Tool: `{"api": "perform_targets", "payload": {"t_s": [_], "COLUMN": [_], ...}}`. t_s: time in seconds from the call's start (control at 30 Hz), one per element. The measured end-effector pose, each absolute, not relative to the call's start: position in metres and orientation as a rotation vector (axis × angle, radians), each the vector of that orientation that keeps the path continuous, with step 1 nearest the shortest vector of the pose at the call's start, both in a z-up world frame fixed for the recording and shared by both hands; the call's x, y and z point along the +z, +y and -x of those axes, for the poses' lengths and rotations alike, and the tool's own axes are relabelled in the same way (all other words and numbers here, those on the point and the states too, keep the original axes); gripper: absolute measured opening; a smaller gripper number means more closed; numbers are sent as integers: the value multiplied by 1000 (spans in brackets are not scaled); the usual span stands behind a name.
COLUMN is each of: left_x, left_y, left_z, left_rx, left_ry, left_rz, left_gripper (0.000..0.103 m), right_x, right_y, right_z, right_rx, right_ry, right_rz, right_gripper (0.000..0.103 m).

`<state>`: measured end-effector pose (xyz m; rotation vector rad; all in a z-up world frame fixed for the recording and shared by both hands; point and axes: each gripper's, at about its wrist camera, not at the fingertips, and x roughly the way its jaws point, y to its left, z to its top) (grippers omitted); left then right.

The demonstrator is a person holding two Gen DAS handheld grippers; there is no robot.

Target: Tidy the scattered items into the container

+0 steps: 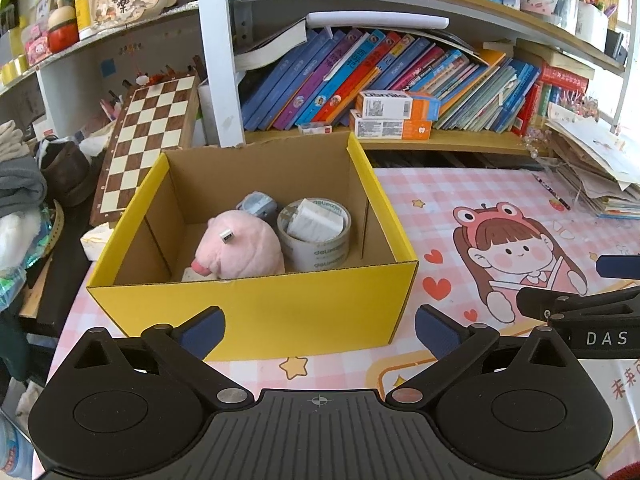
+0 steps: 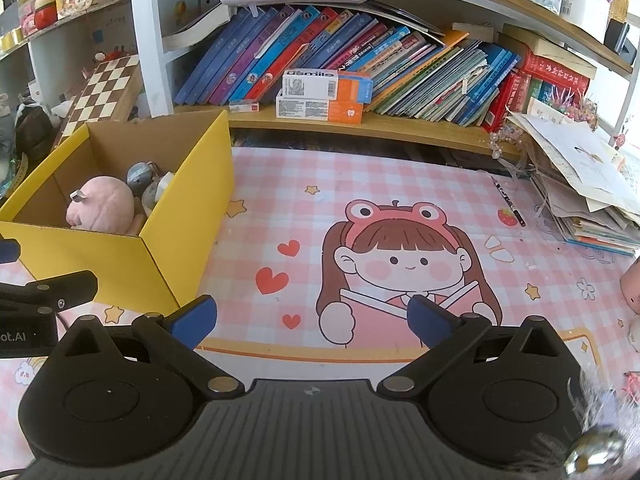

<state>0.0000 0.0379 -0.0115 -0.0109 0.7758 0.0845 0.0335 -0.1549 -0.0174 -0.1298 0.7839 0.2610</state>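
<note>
A yellow cardboard box [image 1: 256,308] stands on the pink checked desk mat [image 1: 500,200]. Inside lie a pink plush pig [image 1: 244,246] with a small silver clip on top, a roll of tape [image 1: 316,250] with a white packet in its core, and a grey-blue round item [image 1: 258,204] at the back. My left gripper [image 1: 320,330] hangs open just before the box's near wall, nothing between its blue pads. In the right wrist view the same box [image 2: 120,264] is at the left. My right gripper [image 2: 312,318] is open over the mat's cartoon girl, empty.
A shelf of leaning books [image 1: 380,76] and two orange-and-white cartons [image 1: 394,116] run behind the box. A chessboard [image 1: 148,136] leans at the left. Loose papers [image 2: 580,184] pile at the right, a pen [image 2: 510,202] beside them. A pink toy [image 2: 632,288] shows at the right edge.
</note>
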Motion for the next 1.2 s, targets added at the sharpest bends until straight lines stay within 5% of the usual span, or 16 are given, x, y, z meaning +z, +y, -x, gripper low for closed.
{"api": "perform_targets", "payload": {"t_s": [1.2], "left_x": [-11], "left_y": [42], "left_z": [1], "left_rx": [104], "left_ry": [780], "left_rz": [54], "left_gripper": [103], "right_x": [-21], "right_y": [-155], "right_z": [-34], "right_rx": [290], "right_ry": [799], "right_rz": [133], "right_gripper": [103]}}
